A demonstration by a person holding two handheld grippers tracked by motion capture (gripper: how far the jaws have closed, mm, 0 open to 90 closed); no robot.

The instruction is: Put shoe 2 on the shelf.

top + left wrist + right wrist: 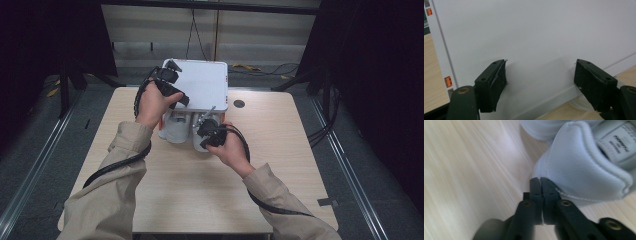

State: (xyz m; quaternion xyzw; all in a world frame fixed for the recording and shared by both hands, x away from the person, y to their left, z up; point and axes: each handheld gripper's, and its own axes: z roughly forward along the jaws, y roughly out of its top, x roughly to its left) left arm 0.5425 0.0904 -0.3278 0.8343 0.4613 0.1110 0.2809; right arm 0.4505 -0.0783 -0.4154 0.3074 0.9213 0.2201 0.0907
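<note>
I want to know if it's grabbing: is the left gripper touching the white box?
Cannot tell. In the left gripper view, the left gripper has its jaws spread wide against the white box, but no clear contact or gap shows.

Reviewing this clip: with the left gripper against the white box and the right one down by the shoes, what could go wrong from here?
1. The left gripper stands open with its pads against the white box's lid, not clamped; the box may slide.
2. The right gripper is shut beside the white shoe, gripping nothing visible; pulling may leave the shoe behind.

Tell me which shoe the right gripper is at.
The right-hand shoe: the right gripper, jaws shut, sits against its edge. The other shoe lies clear, farther left.
</note>
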